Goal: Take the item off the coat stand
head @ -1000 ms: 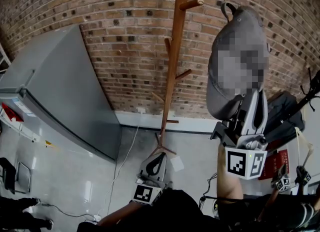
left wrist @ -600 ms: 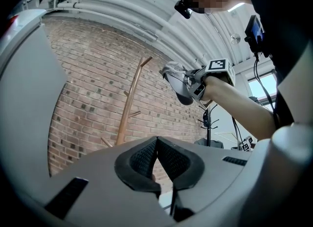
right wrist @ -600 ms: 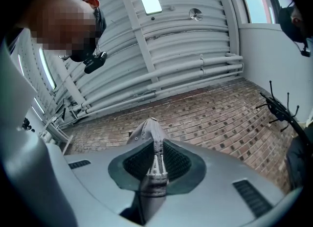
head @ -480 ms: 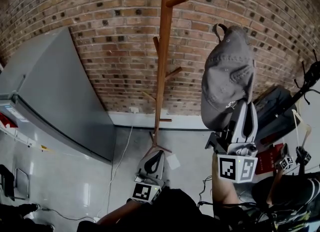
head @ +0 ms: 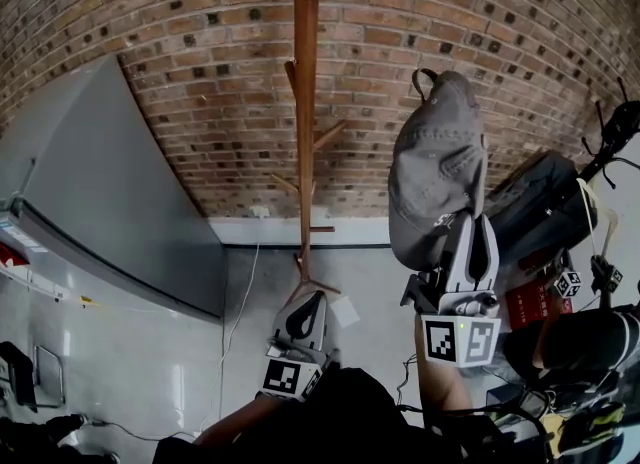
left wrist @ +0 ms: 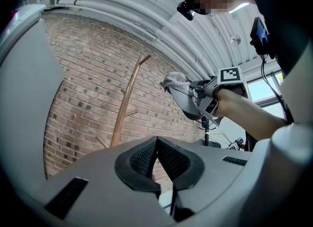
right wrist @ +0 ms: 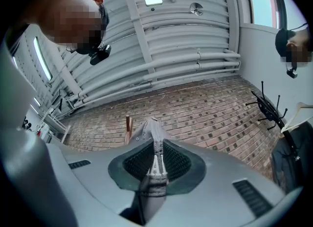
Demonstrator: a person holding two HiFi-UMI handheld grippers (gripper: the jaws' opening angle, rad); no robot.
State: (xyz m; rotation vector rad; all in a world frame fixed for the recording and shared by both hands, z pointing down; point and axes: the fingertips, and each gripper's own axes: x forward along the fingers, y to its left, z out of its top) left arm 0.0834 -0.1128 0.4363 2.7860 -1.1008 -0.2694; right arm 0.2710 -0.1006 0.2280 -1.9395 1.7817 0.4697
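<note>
A grey cap (head: 438, 167) hangs in the air to the right of the wooden coat stand (head: 304, 112), clear of its pegs. My right gripper (head: 468, 227) is shut on the cap's brim edge from below; in the right gripper view the grey fabric (right wrist: 155, 170) is pinched between the pads. My left gripper (head: 305, 314) is held low near the stand's foot, jaws together with nothing between them (left wrist: 157, 155). The left gripper view also shows the cap (left wrist: 182, 94) held up by the right gripper (left wrist: 205, 99).
A brick wall (head: 200, 72) runs behind the stand. A grey refrigerator (head: 100, 202) stands at the left. A black bag (head: 545, 202) and a tripod sit at the right, with a white cable (head: 240, 297) on the floor.
The cap and my right gripper have shifted left and lower in the head view, as has the stand. The left gripper has barely moved.
</note>
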